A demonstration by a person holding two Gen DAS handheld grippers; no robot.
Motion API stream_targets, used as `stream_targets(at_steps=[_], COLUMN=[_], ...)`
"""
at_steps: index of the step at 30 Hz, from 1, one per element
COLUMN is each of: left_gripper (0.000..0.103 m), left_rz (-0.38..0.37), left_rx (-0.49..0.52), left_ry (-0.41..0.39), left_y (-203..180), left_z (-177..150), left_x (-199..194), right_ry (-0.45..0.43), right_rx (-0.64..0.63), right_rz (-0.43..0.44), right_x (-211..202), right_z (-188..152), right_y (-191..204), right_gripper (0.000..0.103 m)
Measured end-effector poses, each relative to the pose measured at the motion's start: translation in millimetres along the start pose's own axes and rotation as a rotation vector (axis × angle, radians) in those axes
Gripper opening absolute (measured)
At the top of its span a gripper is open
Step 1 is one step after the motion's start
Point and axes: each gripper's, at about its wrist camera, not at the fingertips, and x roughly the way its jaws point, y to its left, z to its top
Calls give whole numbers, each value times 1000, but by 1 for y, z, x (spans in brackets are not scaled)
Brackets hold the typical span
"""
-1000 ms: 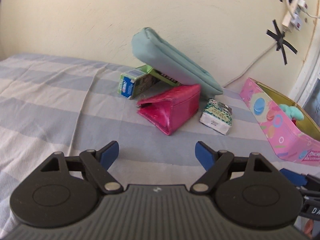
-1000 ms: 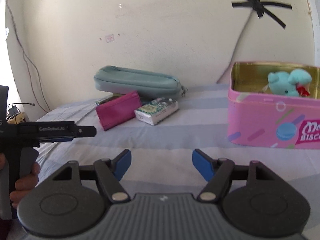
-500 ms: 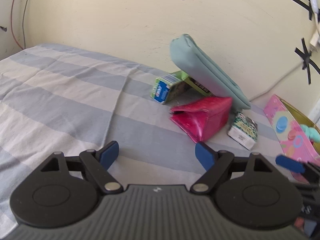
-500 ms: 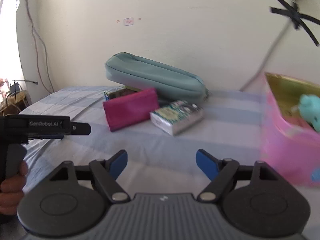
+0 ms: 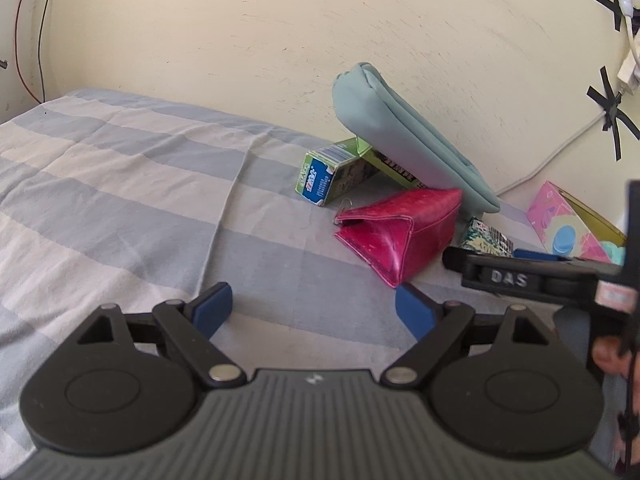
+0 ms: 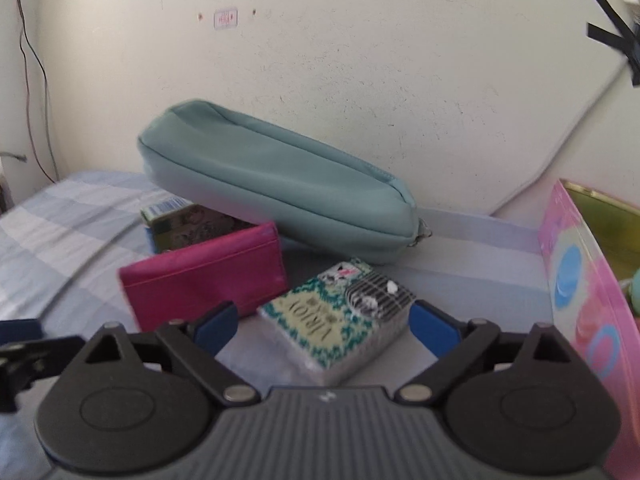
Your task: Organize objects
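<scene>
A green-patterned tissue pack (image 6: pixel 336 320) lies on the striped sheet between the fingers of my right gripper (image 6: pixel 324 324). Its jaws are opening, and the blue pads (image 6: pixel 430 326) stand beside the pack without pressing it. A pink wallet (image 6: pixel 204 276) sits to its left. Behind it a teal pouch (image 6: pixel 280 188) leans on a green carton (image 6: pixel 188 220). My left gripper (image 5: pixel 314 308) hovers over bare sheet, jaws opening with nothing between them, and the wallet (image 5: pixel 404 228) lies just ahead to the right. The right gripper (image 5: pixel 520 276) reaches in from the right.
A pink biscuit tin (image 6: pixel 588 280) stands open at the right with a teal plush (image 5: pixel 614 250) inside. The wall runs close behind the pouch, with a taped cable (image 5: pixel 612 108) on it. The striped sheet (image 5: pixel 120 200) stretches away to the left.
My right gripper has moved left from the tin to the tissue pack and its jaws have widened. It now shows in the left wrist view. The left gripper has turned slightly left.
</scene>
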Motion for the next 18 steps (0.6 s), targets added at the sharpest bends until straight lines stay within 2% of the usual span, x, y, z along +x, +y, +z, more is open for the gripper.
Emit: stream_targets(at_steps=[2, 4, 6, 11, 14, 18], left_gripper=[91, 91, 91, 91, 91, 91], left_rz=[0, 0, -1, -30, -75, -123], left_rx=[0, 2, 5, 21, 53, 124], left_ry=[0, 1, 1, 6, 15, 12], left_y=[0, 0, -1, -4, -9, -20], left_z=[0, 0, -1, -2, -3, -7], left_x=[0, 0, 0, 0, 0, -3], right_ry=[58, 52, 39, 39, 34, 41], right_rx=[36, 92, 94, 89, -7, -93], right_rz=[-10, 1, -5, 24, 46, 151], right_x=[11, 12, 9, -11, -34, -73], right_z=[3, 3, 0, -13, -30, -58], right_y=[-5, -15, -18, -19, -12, -9], right_gripper=[91, 89, 80, 77, 77, 78])
